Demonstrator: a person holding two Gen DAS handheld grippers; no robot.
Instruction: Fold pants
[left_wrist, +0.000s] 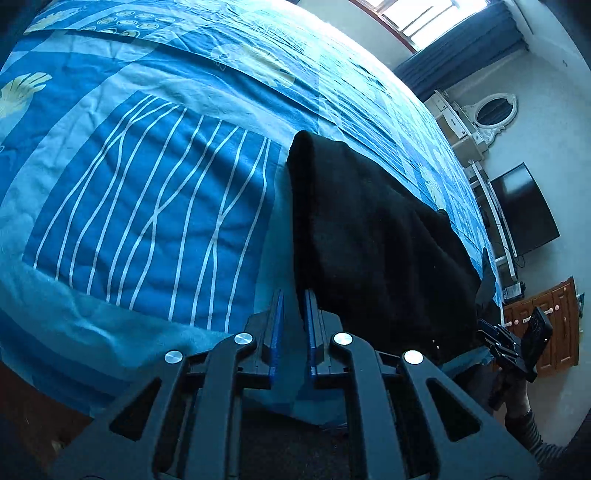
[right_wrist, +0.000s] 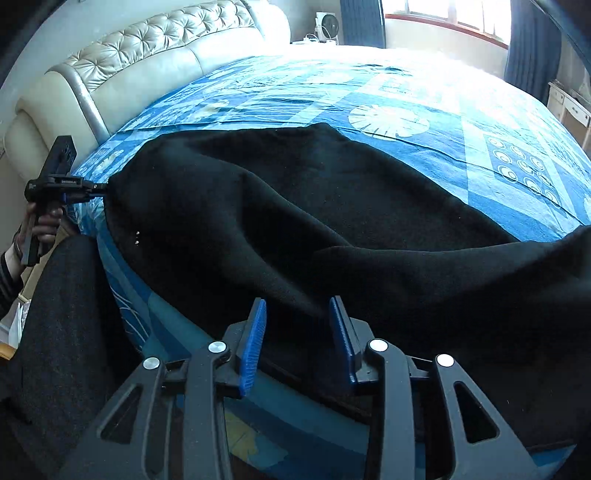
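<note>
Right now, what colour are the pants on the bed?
Plain black pants, clearest in the right wrist view.

— What do you have around you?
— You stand at a bed (right_wrist: 424, 155) under a blue patterned cover, its cream tufted headboard (right_wrist: 147, 48) at the far left.
— And the walls?
— Pale. Window (right_wrist: 447, 14) bright, blue curtains (right_wrist: 532, 48) beside it. You have a white oval mirror (left_wrist: 493, 110), dark TV (left_wrist: 524, 206) and wooden cabinet (left_wrist: 554, 325) along one wall.

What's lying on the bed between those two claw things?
Only the black pants, stretched from the left gripper to the right gripper, as the right wrist view shows.
</note>
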